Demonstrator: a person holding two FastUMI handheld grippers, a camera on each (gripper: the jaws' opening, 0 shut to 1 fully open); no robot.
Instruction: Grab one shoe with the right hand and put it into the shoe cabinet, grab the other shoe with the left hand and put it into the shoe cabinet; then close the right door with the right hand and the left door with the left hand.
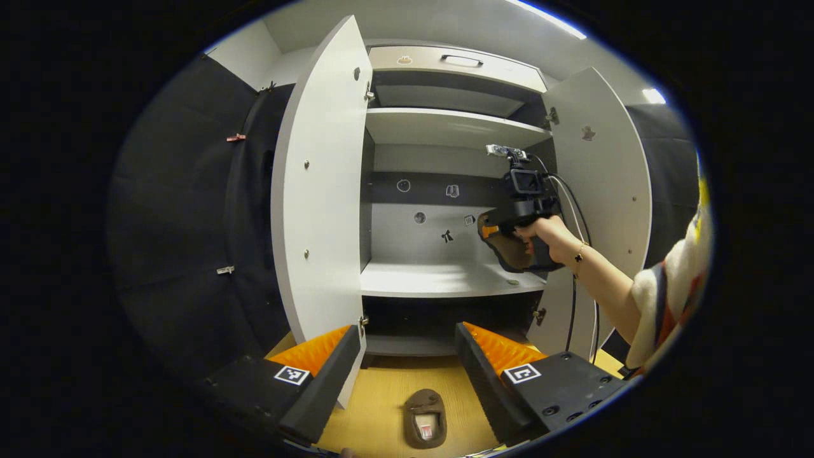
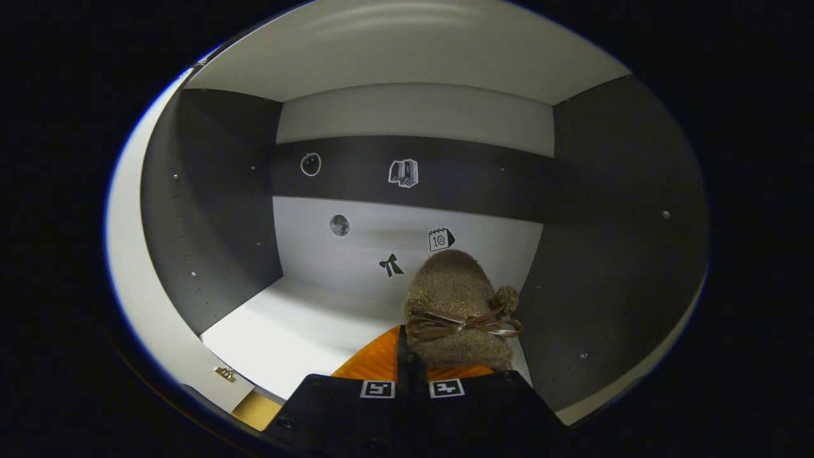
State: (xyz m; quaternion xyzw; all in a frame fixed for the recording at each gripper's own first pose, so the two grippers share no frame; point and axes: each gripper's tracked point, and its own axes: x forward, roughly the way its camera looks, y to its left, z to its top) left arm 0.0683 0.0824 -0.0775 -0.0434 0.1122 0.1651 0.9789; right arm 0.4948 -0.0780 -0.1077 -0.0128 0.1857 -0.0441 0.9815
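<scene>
The shoe cabinet (image 1: 445, 127) stands with its left door (image 1: 318, 191) and right door (image 1: 601, 184) swung open. A hand holds my right gripper (image 1: 495, 236) inside the cabinet, over the middle shelf (image 1: 439, 280). It is shut on a brown fuzzy shoe (image 1: 512, 253). In the right gripper view that shoe (image 2: 459, 296), tied with a ribbon bow, points at the back wall, above the right side of the shelf (image 2: 292, 327), with the right gripper (image 2: 407, 357) clamped on its heel. My left gripper (image 1: 407, 359) is open, low before the cabinet. The other brown shoe (image 1: 425, 416) lies on the floor between its fingers.
Small stickers dot the cabinet's back wall (image 2: 407, 229). A top drawer with a handle (image 1: 461, 60) sits above the upper shelf (image 1: 445, 124). A dark lower compartment (image 1: 445, 318) opens under the middle shelf. The wooden floor (image 1: 388, 394) runs up to the cabinet's base. A person's sleeve (image 1: 674, 286) is at right.
</scene>
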